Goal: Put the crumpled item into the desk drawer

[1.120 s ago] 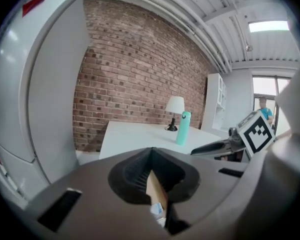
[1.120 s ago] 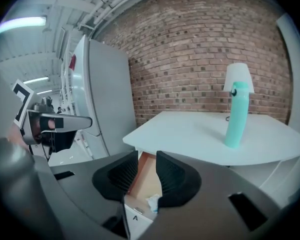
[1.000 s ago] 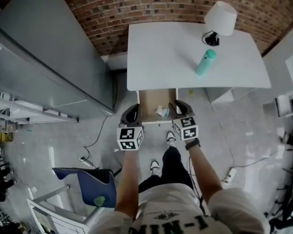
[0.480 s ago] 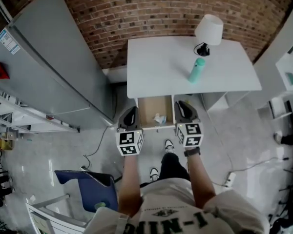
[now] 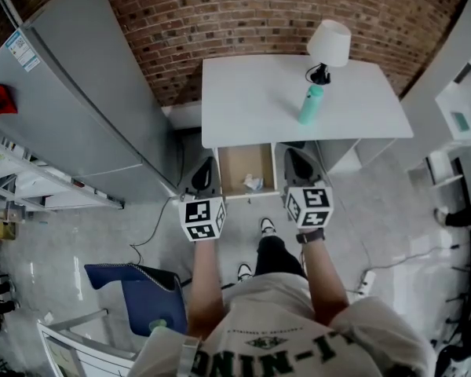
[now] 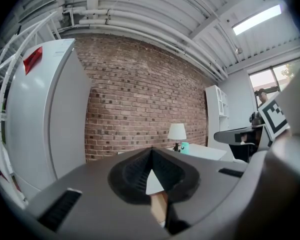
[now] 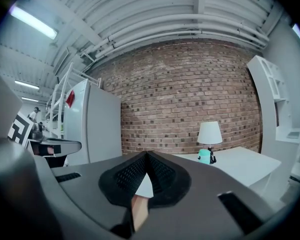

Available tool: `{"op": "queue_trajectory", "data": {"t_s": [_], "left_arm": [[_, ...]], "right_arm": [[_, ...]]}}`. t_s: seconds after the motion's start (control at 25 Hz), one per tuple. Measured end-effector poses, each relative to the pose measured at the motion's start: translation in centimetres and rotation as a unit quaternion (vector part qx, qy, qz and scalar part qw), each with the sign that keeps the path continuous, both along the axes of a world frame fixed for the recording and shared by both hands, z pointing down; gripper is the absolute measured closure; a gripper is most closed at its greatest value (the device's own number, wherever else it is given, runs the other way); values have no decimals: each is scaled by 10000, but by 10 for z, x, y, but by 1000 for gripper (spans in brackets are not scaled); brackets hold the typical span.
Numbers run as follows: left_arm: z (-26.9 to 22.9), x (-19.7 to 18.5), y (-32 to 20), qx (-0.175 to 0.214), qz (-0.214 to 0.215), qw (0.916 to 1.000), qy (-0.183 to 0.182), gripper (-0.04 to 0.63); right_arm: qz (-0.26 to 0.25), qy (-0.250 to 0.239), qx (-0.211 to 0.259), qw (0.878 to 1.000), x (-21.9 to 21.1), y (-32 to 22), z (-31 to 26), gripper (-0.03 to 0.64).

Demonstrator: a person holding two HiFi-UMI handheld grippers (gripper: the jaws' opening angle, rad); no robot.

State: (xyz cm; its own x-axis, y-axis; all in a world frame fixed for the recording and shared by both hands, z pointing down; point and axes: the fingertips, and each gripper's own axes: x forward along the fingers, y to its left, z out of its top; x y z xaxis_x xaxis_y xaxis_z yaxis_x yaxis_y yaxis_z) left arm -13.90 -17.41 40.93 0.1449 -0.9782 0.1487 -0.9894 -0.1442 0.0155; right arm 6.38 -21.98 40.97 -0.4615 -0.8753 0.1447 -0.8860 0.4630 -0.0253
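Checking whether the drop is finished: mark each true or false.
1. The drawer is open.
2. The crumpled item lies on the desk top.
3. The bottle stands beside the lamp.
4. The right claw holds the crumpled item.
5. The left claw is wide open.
1. True: the drawer is pulled out.
2. False: the crumpled item lies in the drawer, not on the desk.
3. True: the bottle stands by the lamp.
4. False: the right claw is shut and empty.
5. False: the left claw is shut.

Wooden drawer [image 5: 239,162], rough brick wall [image 5: 243,14]
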Motion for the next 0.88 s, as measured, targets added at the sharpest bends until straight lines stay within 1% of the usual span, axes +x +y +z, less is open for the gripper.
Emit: {"op": "queue_trajectory", "data": {"t_s": [0.2, 0.44, 0.64, 0.88], "left_arm": [[-12, -1, 7, 151, 10, 9999, -49, 597], [-19, -6, 10, 207, -8, 9998, -63, 597], [-15, -11, 10, 184, -8, 9998, -69, 597], [-9, -17, -1, 128, 35, 9999, 42, 595]], "right_arm": [[-83, 148, 159, 9997, -11, 6, -13, 614], [-101, 111, 112, 9998, -16, 9, -15, 614], [-36, 102, 69, 9999, -16, 8, -10, 614], [-14, 141, 39, 9999, -19, -3, -7, 614]]}}
